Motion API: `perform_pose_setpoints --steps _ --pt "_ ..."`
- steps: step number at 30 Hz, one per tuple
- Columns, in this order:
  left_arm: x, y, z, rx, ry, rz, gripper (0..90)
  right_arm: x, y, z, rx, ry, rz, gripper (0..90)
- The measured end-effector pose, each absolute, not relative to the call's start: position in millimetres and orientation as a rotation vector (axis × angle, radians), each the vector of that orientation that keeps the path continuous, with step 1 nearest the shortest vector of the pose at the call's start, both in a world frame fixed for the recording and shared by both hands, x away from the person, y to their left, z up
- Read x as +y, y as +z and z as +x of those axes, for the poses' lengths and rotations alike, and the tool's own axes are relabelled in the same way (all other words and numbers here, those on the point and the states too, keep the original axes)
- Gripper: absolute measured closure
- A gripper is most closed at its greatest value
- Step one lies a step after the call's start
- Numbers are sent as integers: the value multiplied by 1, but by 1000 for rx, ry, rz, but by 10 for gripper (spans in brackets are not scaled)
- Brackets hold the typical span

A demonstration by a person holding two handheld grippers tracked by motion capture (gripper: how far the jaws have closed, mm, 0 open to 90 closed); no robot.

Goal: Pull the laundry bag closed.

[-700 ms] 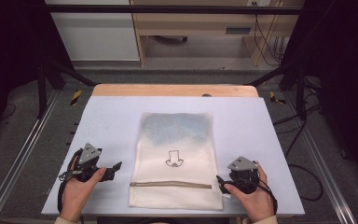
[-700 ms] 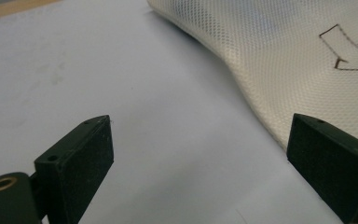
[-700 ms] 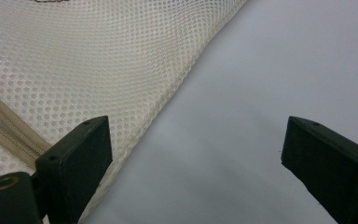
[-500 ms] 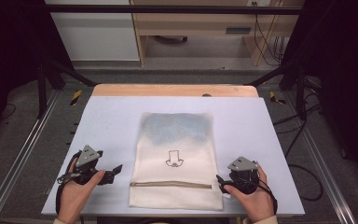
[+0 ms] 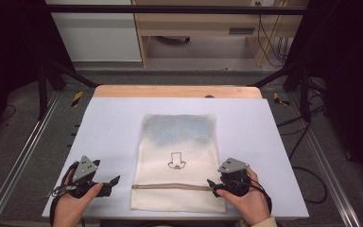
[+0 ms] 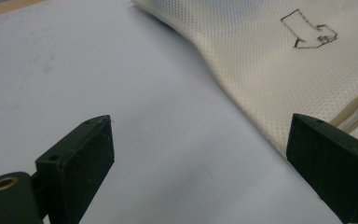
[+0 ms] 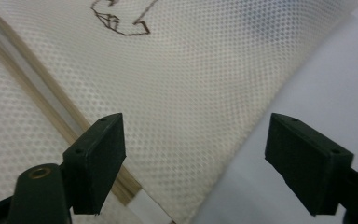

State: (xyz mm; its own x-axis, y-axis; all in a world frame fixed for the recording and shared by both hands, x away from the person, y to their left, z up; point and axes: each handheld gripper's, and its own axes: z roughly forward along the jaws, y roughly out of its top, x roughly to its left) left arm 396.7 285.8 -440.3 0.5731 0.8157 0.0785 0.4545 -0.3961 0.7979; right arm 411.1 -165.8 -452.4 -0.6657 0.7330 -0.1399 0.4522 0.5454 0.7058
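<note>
White surface [image 5: 113, 123] fills centre of frame, bare wood strip [image 5: 177, 91] along its far edge. Grey floor [image 5: 28, 142] at both sides, metal rails [image 5: 19, 163] running diagonally at lower left and lower right. Black frame bar [image 5: 170, 9] across the top. White cabinet [image 5: 94, 40] upper left, wooden desk [image 5: 198, 28] upper centre. Cables [image 5: 267, 40] hang upper right, more trail on the floor at right. Dark corners, light even over the middle.
</note>
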Motion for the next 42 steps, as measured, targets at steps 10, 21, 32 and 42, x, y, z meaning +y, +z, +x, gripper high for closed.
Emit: perform_pose_setpoints --steps 10,21,32,42 --pt "295 -445 399 1066 628 2049 77 -114 -423 422 2518 908 814 257" --pt "298 -447 403 1089 625 2059 77 -66 -407 428 2611 919 628 304" --pt "302 -447 404 1112 633 2049 77 -25 -398 433 2665 910 548 384" --pt "300 -446 405 1093 640 2073 77 -2 -393 430 2710 903 449 498"
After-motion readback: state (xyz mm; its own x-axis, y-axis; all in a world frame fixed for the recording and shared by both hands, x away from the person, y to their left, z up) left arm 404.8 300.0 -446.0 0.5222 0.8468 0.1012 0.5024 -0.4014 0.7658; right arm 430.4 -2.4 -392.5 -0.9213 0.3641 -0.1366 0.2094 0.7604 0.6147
